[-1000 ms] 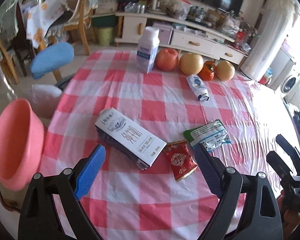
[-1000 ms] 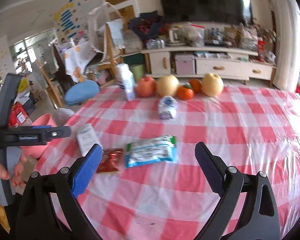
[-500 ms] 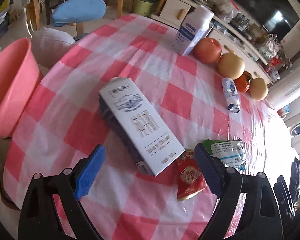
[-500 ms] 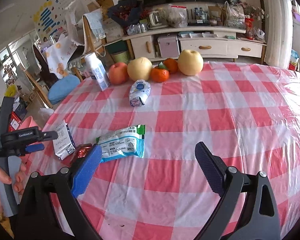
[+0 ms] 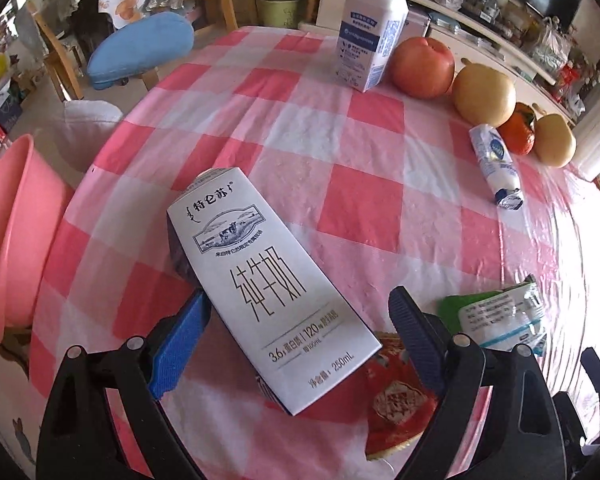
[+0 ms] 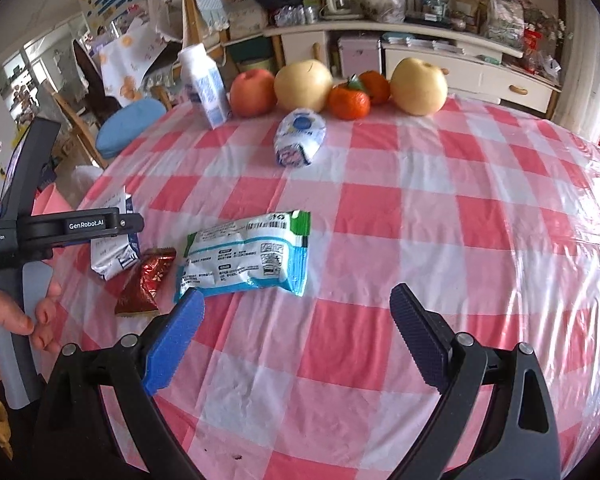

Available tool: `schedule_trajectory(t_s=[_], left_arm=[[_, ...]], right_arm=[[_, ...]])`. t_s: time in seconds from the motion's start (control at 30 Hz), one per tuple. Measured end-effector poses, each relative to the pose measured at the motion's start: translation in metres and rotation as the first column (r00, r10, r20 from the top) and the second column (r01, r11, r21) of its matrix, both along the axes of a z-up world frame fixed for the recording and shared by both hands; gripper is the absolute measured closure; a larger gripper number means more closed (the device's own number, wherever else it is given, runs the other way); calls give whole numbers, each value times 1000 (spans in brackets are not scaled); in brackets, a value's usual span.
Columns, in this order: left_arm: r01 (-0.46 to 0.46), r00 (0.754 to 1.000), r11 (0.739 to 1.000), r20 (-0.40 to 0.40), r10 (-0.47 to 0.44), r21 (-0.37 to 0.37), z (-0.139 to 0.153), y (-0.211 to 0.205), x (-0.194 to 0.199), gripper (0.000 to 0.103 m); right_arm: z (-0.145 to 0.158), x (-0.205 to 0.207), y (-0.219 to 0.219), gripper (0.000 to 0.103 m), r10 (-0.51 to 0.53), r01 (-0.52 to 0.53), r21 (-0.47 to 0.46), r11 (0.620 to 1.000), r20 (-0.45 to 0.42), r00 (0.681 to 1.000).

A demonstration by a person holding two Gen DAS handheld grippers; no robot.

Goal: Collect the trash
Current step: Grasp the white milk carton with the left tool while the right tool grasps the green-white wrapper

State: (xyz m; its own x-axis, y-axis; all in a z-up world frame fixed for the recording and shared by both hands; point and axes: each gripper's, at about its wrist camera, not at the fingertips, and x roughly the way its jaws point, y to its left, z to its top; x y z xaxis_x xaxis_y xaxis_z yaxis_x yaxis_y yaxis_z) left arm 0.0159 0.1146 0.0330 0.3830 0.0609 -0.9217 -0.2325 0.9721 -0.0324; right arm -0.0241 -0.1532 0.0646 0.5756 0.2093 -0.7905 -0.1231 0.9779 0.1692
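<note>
Grippers over the checked table (image 5: 360, 208), both with jaws wide apart.
The left gripper (image 5: 298, 340) straddles the lying milk carton (image 5: 268, 284); whether its pads touch, I cannot tell. The right gripper (image 6: 296, 338) holds nothing, near the blue-white wrapper (image 6: 246, 254).

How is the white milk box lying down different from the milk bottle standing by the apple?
The milk carton lies flat on its side near the left gripper; the milk bottle stands upright at the table's far edge. The carton is mostly white; the bottle has a blue label. Both are white drink containers.
</note>
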Motion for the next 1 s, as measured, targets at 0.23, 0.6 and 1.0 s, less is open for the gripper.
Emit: schedule_trajectory(t_s=[0.23,0.6,1.0], left_arm=[[95,995,993,-17,-94,68,-3,-11,11,19],[225,974,971,-52,-221,86,-12,-14,22,41],[274,961,961,-37,-273,38,-8,-3,20,48]], right_arm=[[-14,16,17,8,44,-45,-42,998,-31,999],[-36,30,37,8,114,-116,-27,993,-88,990],[-29,15,60,8,328,-307,172,936,-111,938]])
